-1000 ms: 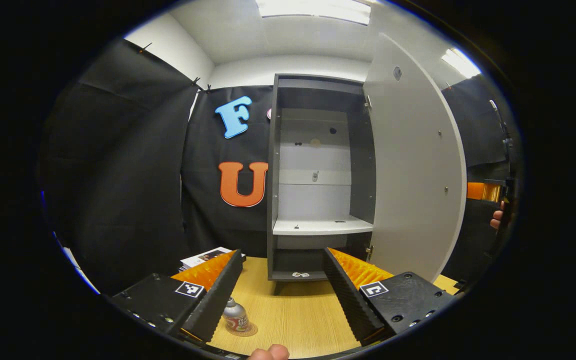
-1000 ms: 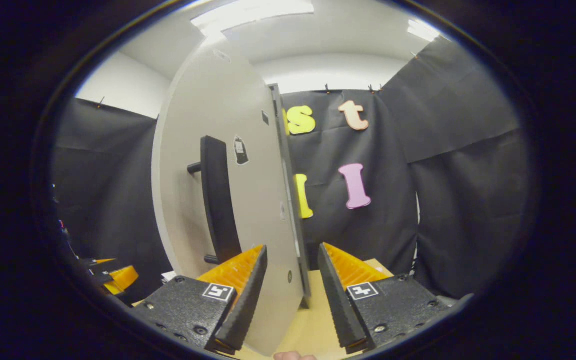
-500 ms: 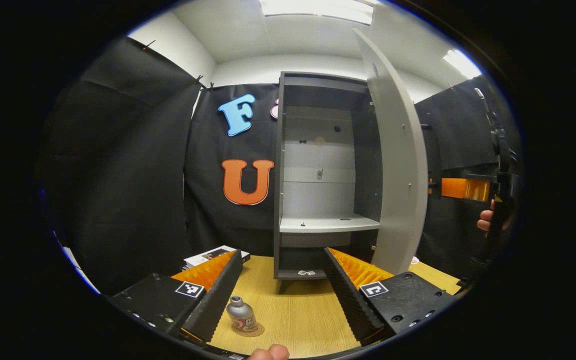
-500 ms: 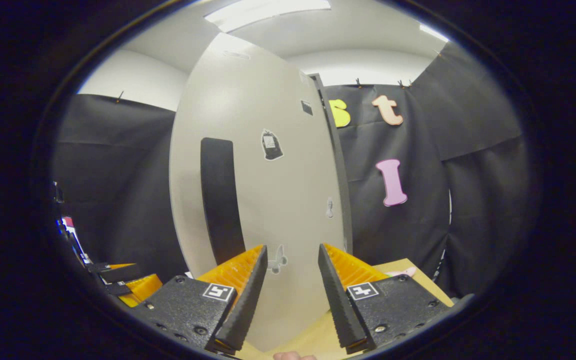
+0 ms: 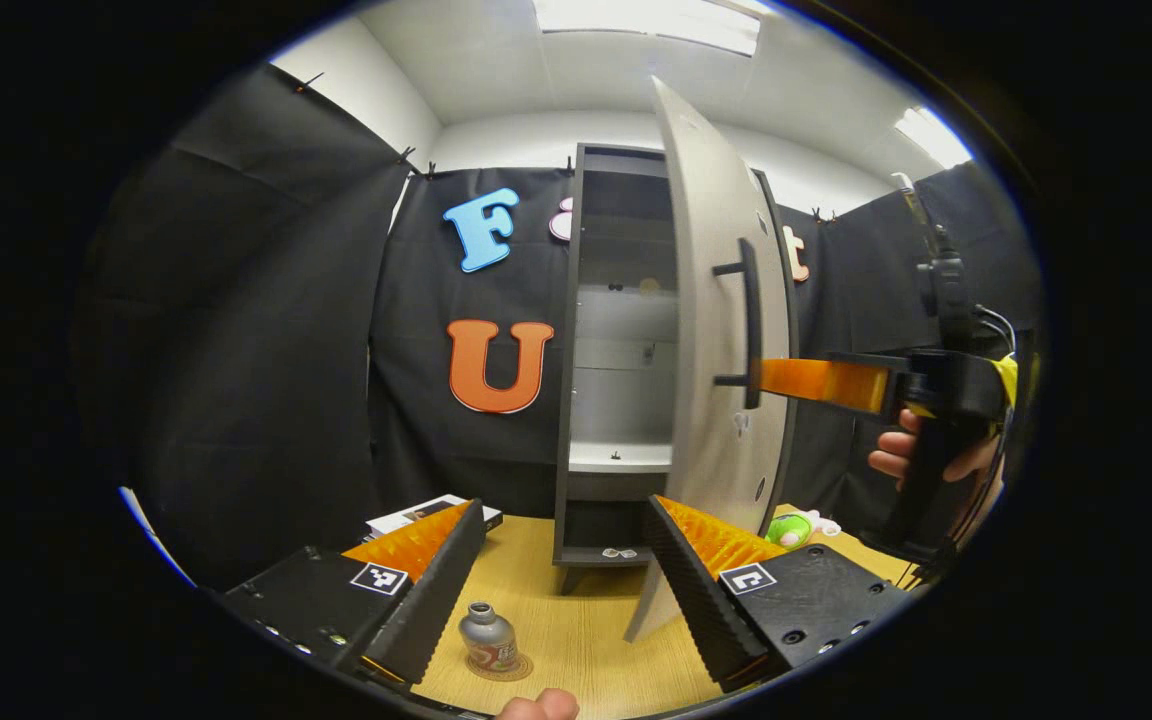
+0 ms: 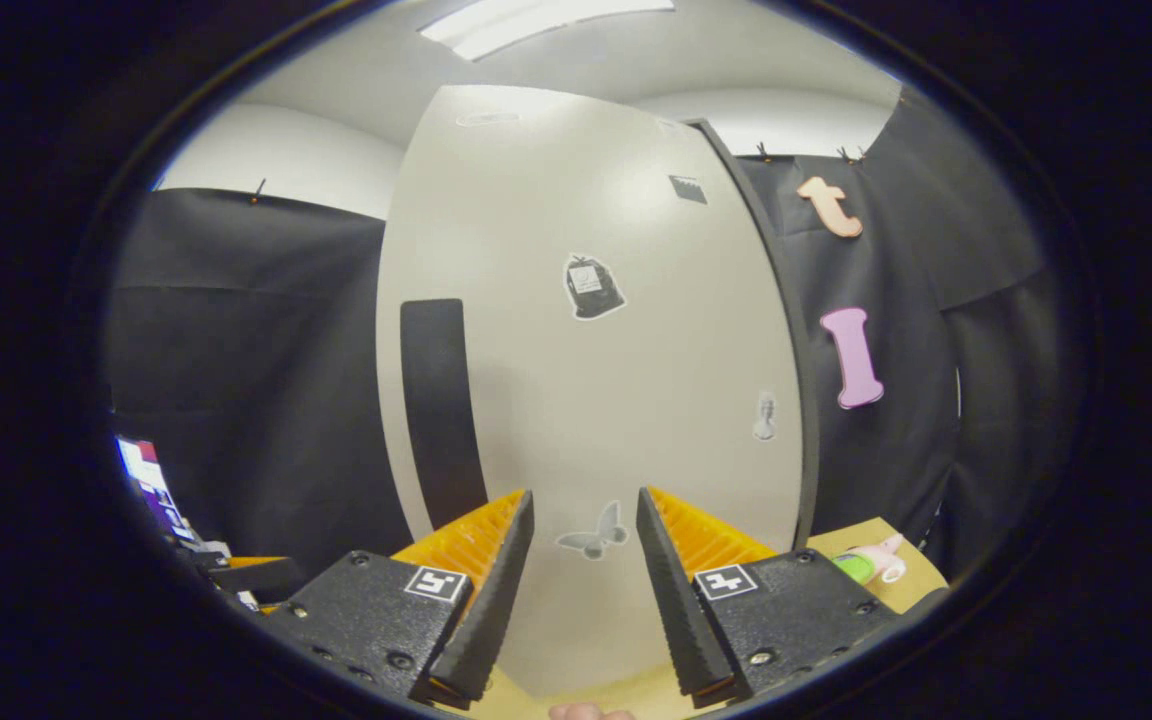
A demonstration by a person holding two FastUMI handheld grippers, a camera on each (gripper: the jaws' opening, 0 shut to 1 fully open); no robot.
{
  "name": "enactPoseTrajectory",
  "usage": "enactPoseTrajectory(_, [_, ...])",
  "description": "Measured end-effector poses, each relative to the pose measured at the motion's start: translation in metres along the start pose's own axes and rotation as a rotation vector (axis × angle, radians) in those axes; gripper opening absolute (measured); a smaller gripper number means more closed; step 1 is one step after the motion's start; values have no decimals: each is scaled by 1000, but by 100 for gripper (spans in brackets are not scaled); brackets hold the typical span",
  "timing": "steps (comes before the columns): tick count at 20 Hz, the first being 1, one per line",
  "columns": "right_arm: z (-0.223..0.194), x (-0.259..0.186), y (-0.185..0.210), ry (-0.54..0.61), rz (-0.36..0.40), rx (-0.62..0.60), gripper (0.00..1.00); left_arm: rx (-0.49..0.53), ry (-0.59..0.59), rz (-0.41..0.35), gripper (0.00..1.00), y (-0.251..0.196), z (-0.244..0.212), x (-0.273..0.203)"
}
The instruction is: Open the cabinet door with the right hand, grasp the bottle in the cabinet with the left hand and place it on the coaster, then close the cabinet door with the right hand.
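Silver bottle [image 5: 489, 636] upright on the coaster [image 5: 513, 667] near the desk's [image 5: 576, 625] front edge, just inside the left finger of the left gripper [image 5: 566, 590], gaping wide, gripping nothing. Cabinet [image 5: 616, 360] at the desk's back, its door [image 5: 716, 370] half-closed, hiding much of the shelves. Right gripper [image 6: 584, 590] spread apart, empty, facing the door beside the handle [image 6: 441, 400]; contact unclear.

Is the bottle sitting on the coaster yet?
Touching. In the left gripper view the bottle stands upright on the coaster, whose rim shows around its base.
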State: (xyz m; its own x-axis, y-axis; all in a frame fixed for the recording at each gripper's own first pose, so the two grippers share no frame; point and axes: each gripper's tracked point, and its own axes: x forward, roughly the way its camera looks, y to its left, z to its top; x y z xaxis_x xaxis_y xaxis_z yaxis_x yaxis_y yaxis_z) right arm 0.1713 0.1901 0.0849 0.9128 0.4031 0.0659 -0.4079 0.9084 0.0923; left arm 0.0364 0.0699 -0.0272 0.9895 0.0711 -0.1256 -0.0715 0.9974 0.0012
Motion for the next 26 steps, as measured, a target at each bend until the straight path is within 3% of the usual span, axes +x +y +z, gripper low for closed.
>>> enactPoseTrajectory(5, [-3,31,3,1,-15,-28,69,13,2,27,97,6,-3,5])
enactPoseTrajectory(9, [-2,13,-2,-14,-35,-45,70,30,-19,14,96,-1,0,1])
enactPoseTrajectory(20, [-25,-165,-81,-9,-304,-159,73,15,-39,-61,96,-53,-3,-18])
enactPoseTrajectory(23, [-34,-197,-97,4,-331,-136,71,-7,-9,-82,96,-67,-10,-23])
enactPoseTrajectory(26, [-55,-222,-113,15,-366,-66,76,-14,-29,-72,96,-73,-6,-29])
